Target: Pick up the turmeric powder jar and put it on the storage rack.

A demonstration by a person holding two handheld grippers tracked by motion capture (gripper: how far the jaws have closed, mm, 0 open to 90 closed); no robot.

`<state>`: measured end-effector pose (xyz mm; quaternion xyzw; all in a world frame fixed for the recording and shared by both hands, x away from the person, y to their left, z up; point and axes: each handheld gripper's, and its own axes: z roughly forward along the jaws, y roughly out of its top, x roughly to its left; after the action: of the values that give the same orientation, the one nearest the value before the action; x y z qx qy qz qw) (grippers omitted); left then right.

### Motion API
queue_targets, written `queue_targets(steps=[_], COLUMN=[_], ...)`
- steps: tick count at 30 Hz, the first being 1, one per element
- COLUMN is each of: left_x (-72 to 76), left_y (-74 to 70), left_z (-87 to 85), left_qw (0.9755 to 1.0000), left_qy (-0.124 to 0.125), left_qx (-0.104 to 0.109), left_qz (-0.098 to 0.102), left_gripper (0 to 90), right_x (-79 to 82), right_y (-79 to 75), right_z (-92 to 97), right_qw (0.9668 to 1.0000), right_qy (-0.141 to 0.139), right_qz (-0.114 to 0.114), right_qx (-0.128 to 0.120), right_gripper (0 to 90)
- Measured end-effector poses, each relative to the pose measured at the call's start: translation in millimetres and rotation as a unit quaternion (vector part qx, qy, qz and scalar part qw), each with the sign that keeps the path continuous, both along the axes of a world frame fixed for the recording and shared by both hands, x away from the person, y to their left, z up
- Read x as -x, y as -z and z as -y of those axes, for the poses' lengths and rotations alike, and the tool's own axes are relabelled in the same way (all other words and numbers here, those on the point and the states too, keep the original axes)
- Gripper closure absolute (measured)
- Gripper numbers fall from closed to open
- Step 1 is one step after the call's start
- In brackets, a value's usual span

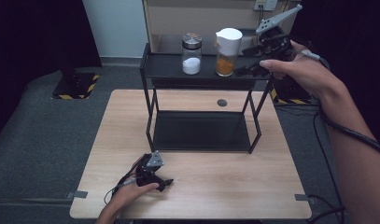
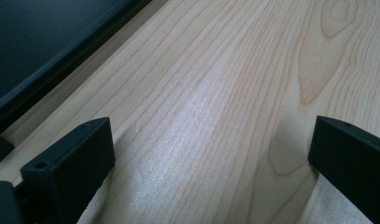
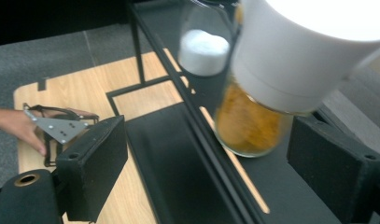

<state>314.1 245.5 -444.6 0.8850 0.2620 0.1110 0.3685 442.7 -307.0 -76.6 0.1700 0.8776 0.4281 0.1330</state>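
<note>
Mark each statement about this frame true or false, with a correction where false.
1. The jar of orange powder stands on the rack's top shelf. True.
2. The right gripper is clamped on that jar. False: its jaws stand open, apart from the glass.
3. The left gripper rests on the wooden table. True.
4. The jar of white powder sits on the lower shelf. False: it stands on the top shelf too.
</note>
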Motion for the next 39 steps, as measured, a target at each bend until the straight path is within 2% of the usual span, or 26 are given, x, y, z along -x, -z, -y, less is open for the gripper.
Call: queue_targets(steps=[8, 20, 27, 35, 39], left_x=[0.1, 0.1, 0.2, 0.1, 0.1], left_y=[0.0, 0.2, 0.2, 0.2, 0.2], left_z=[0.0, 0.0, 0.0, -0.1, -0.1], left_qw=[1.0000, 1.0000, 1.0000, 1.0000, 1.0000], left_qy=[0.000, 0.000, 0.000, 0.000, 0.000], left_qx=[0.000, 0.000, 0.000, 0.001, 0.001], left_qz=[0.000, 0.001, 0.001, 0.000, 0.000], left_gripper=[0.0, 0.0, 0.0, 0.0, 0.0], right_x=[17.3, 34.4, 41.3, 46.5, 50.6], right_y=[7.8, 38.5, 76.4, 121.3, 144.8], right_z=[-6.2, -18.9, -32.6, -33.2, -34.7], right_qw=[0.9998, 0.9992, 0.9985, 0.9983, 0.9981], right_qy=[-0.018, -0.040, -0.051, -0.053, -0.050], right_qz=[0.004, -0.001, -0.007, -0.025, -0.035], right_qx=[0.003, 0.007, 0.016, 0.001, 0.007], right_gripper=[12.3, 12.0, 10.1, 9.9, 9.8])
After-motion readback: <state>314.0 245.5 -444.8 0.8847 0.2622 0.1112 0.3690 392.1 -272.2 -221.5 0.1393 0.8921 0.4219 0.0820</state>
